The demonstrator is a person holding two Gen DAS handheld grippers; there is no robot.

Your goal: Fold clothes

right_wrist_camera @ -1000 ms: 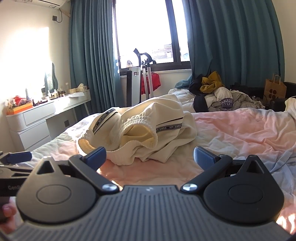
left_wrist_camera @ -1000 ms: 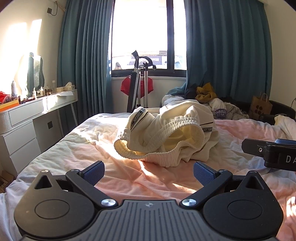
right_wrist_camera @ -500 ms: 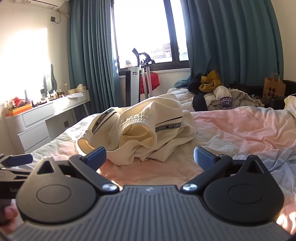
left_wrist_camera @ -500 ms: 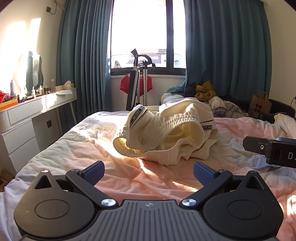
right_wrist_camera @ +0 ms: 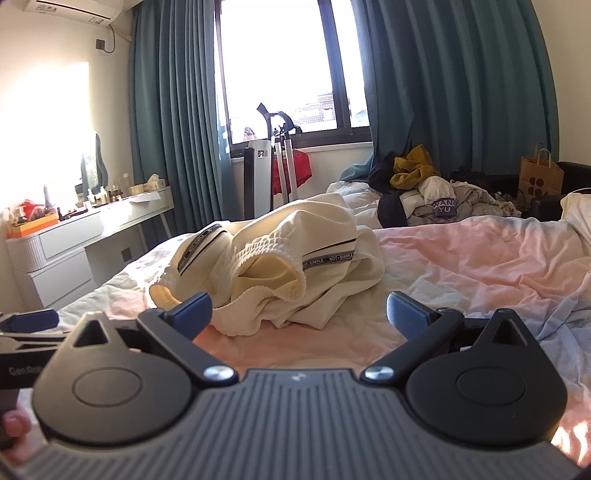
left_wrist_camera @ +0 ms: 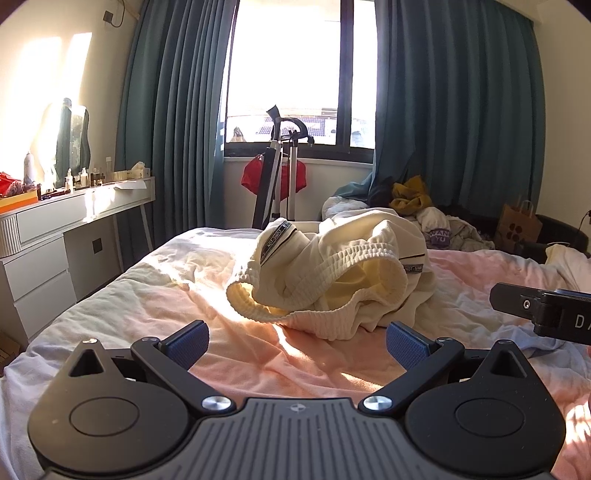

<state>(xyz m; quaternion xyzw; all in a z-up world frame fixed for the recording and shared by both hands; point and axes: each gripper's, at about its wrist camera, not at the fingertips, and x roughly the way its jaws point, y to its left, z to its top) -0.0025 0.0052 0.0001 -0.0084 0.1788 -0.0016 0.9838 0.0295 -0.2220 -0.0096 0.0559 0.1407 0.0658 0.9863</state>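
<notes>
Tongs come first: the left gripper point(left_wrist_camera: 297, 341) has its two blue fingers spread wide with nothing between them, low over the pink sheet point(left_wrist_camera: 258, 354) of the bed, and the right gripper point(right_wrist_camera: 299, 312) is spread just as wide and holds nothing too. Ahead of both lies the cream garment point(left_wrist_camera: 340, 280), all bunched up in a heap in the middle of the bed, with a puffy stretchy band and a dark strip with letters on it. It is near the fingers but not touching them. Nothing sits between the tongs and the heap, only wrinkled sheet. Sun falls in a bright patch on the bed. Behind the bed is a big window point(left_wrist_camera: 299, 74) with long blue-green curtains point(left_wrist_camera: 177, 118) on both sides. A black and silver stand point(left_wrist_camera: 280, 177) with something red on it is under the window. A pile of other clothes point(left_wrist_camera: 424, 210) sits far back on the right, with a brown paper bag point(left_wrist_camera: 517, 225) beside it. A white dresser point(left_wrist_camera: 48, 251) with little bottles on top is by the left wall. The left view shows the right tongs poking in from the right edge. Only the right view shows the air conditioner point(right_wrist_camera: 74, 7) up on the wall, the left tongs at the left edge, and a fingertip point(right_wrist_camera: 14, 424) at the bottom corner
</notes>
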